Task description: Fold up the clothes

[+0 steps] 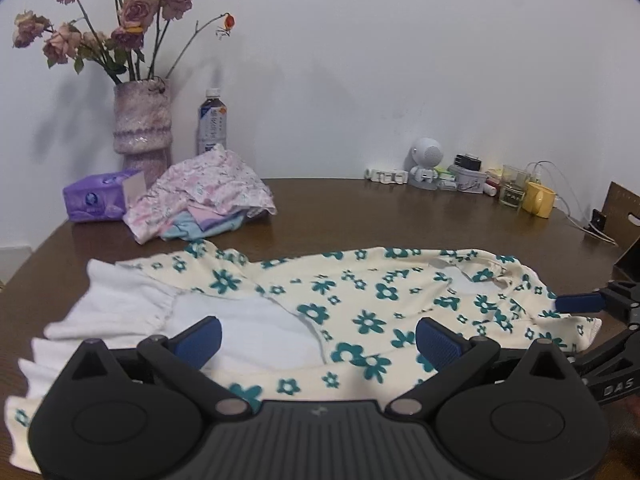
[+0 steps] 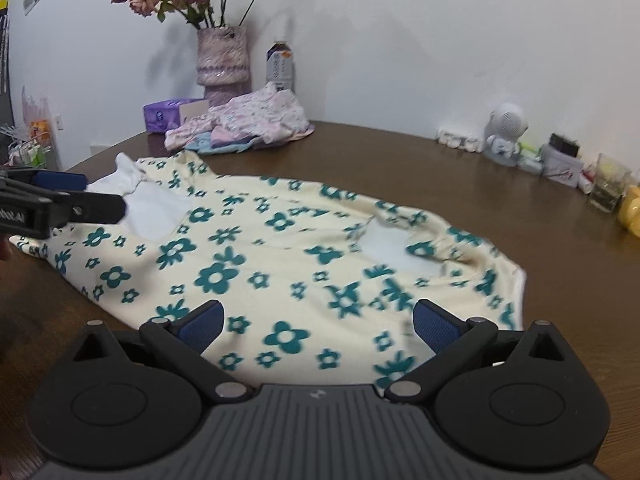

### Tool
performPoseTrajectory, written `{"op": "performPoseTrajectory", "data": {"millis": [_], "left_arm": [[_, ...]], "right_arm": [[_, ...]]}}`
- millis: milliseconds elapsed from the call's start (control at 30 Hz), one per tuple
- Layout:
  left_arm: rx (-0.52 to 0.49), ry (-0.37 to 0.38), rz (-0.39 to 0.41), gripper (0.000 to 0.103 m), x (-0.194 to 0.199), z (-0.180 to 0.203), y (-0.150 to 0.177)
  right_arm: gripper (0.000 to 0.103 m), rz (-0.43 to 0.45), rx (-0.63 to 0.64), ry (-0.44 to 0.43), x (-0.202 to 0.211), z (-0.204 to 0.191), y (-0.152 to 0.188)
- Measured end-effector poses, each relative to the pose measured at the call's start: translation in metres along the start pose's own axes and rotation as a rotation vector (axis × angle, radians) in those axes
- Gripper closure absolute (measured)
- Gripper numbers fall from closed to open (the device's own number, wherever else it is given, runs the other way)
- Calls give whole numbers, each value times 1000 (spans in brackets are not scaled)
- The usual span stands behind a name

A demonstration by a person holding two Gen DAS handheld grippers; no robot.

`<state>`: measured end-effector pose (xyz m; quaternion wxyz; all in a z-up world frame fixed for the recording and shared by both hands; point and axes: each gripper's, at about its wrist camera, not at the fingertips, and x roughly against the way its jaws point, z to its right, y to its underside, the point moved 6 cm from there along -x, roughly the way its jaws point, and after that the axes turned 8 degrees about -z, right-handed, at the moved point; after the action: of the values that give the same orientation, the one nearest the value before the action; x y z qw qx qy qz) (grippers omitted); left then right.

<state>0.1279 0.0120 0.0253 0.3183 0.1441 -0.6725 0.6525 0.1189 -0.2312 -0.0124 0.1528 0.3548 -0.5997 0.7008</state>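
A cream garment with teal flowers (image 1: pixel 360 304) (image 2: pixel 280 248) lies spread across the brown table (image 1: pixel 400 216) (image 2: pixel 440 176), its white inner side showing at the left end. My left gripper (image 1: pixel 318 340) hovers open over the near edge of its left half, nothing between the blue pads. My right gripper (image 2: pixel 318 326) is open over the garment's near right part. The right gripper's blue finger (image 1: pixel 580 303) shows in the left wrist view at the garment's right end. In the right wrist view the left gripper's arm (image 2: pixel 60 200) reaches in over the white part.
A heap of pink and blue clothes (image 1: pixel 204 196) (image 2: pixel 244 124) sits behind the garment, beside a purple tissue pack (image 1: pixel 98 198), a vase of roses (image 1: pixel 142 128) and a bottle (image 1: pixel 212 122). Small items, a glass and a yellow mug (image 1: pixel 540 199) line the back right.
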Motion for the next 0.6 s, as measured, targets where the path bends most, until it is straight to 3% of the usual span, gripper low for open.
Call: {"op": "performPoseTrajectory", "data": {"millis": [333, 600], "left_arm": [[104, 7, -25, 0, 7, -32, -34], [-36, -35, -16, 0, 10, -52, -83]], "right_arm": [[1, 27, -44, 33, 16, 38, -19], [1, 73, 9, 45, 23, 78, -54]]}}
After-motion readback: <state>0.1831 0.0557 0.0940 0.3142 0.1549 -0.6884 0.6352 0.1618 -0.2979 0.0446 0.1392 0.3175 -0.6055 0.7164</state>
